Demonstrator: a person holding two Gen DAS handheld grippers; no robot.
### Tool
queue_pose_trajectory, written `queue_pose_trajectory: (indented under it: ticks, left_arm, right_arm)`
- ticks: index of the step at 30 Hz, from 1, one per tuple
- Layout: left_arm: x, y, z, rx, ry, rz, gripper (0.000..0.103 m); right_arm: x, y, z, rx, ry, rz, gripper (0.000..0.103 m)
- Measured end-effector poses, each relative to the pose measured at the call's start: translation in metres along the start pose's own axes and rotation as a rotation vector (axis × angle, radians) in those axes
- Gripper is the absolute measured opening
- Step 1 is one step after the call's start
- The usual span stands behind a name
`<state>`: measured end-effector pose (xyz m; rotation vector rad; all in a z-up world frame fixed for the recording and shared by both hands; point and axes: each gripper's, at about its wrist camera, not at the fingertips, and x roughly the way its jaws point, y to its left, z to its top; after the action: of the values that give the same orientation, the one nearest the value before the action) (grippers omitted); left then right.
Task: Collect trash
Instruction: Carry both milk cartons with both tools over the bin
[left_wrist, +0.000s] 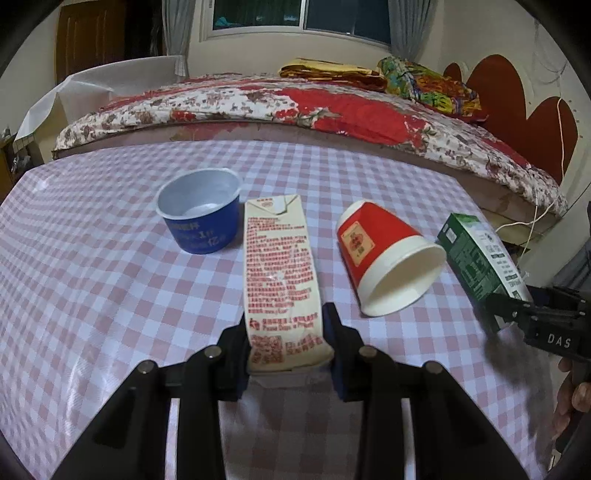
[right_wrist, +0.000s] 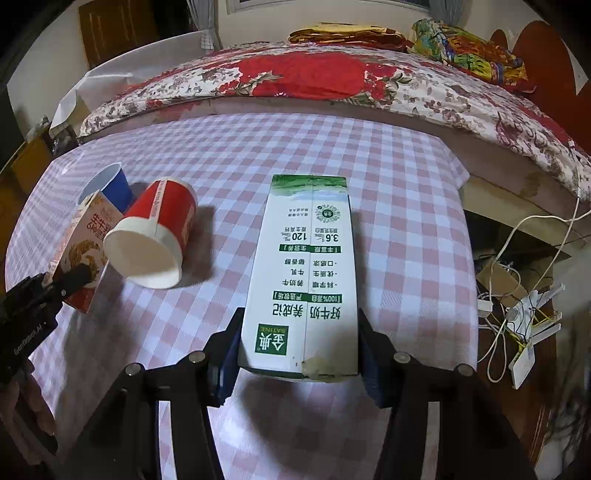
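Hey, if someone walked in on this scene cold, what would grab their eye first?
Probably the two cartons being grabbed at once: the left claw closes on the near end of a cream carton with red print, and the right claw on a green and white milk carton. Between them a red paper cup lies tipped over on the pink checked tablecloth, with a blue tub upright behind.

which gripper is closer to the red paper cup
Left. The left gripper grips the cream carton beside the red cup; the right gripper is farther, on the green carton.
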<state>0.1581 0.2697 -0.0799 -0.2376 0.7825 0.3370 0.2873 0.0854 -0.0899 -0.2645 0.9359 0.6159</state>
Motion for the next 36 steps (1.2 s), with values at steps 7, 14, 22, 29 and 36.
queue_pose_trajectory:
  ticks: [7, 14, 22, 29, 36]
  left_arm:
    - [-0.015, -0.004, -0.002, 0.009, -0.017, -0.004, 0.036]
    - [-0.027, -0.009, -0.007, 0.017, -0.029, -0.012, 0.036]
    - [-0.048, -0.016, -0.013, 0.028, -0.053, -0.021, 0.036]
    - [-0.065, -0.028, -0.019, 0.05, -0.07, -0.044, 0.036]
    - [-0.077, -0.05, -0.021, 0.082, -0.083, -0.082, 0.036]
  right_arm:
    - [-0.021, 0.001, -0.007, -0.005, -0.025, -0.001, 0.056]
    - [-0.044, 0.002, -0.012, -0.017, -0.054, -0.003, 0.056]
    - [-0.077, 0.003, -0.024, -0.042, -0.091, -0.012, 0.056]
    - [-0.109, -0.007, -0.038, -0.041, -0.13, -0.025, 0.056]
    - [-0.139, -0.025, -0.056, -0.039, -0.159, -0.059, 0.056]
